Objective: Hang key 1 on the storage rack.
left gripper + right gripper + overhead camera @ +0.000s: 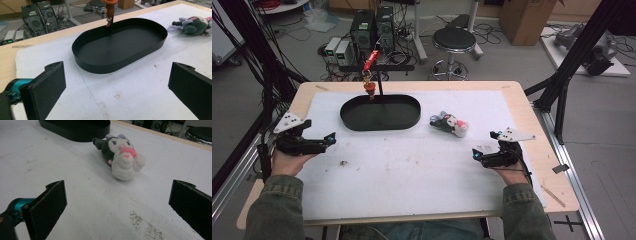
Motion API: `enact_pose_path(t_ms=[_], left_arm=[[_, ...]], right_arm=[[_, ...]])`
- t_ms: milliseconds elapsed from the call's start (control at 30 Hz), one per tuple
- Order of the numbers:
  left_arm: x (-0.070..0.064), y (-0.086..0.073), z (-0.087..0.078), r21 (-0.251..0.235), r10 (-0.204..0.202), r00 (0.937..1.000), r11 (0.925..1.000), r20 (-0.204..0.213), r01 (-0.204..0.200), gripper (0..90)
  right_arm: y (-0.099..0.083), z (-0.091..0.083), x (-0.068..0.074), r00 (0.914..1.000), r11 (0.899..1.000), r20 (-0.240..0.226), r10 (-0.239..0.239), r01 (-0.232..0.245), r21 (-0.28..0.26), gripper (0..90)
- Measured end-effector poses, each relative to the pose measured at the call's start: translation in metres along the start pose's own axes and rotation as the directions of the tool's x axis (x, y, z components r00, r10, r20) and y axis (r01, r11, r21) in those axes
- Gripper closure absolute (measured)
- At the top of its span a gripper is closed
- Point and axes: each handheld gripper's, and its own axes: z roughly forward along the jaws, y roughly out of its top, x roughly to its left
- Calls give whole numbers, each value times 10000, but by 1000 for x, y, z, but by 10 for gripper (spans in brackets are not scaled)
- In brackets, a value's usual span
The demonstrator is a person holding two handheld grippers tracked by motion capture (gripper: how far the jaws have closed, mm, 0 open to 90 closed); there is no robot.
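Observation:
A small plush toy (449, 123), dark grey and white with a pink patch, lies on its side on the white mat right of centre; it also appears as the plush toy (120, 155) and at the far right as the plush toy (193, 25). A black oval tray (379, 122) sits empty at the back of the mat, seen close as the tray (100, 66). My left gripper (328, 140) rests at the mat's left edge, open, empty, its jaws wide apart toward the tray. My right gripper (477, 154) sits at the right, open and empty, a short way in front of the toy.
A thin black post carries a red-orange figure (370, 75) at the tray's far rim. The white mat (412, 175) covers most of the wooden table (532, 120). Beyond the table stand a stool (454, 42), computer boxes and cables on the floor.

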Motion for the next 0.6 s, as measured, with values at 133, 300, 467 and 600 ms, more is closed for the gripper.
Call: enact_pose_path(t_ms=[133,300,467,600], left_arm=[[-6,-17,-4,123,14,9996,9999,-291,-11,17],[-11,-46,-9,366,-281,9992,9989,-276,291,17],[-14,-61,-18,384,-232,9985,9989,-490,251,21],[-14,-67,-21,475,-293,9983,9984,-496,316,21]], right_arm=[[0,1,1,10000,9999,23,76,-76,91,5],[-1,2,4,9999,9995,-27,113,-112,283,5],[-1,5,3,9999,9993,95,82,-85,351,5],[2,10,2,9993,9967,355,136,-164,799,5]])
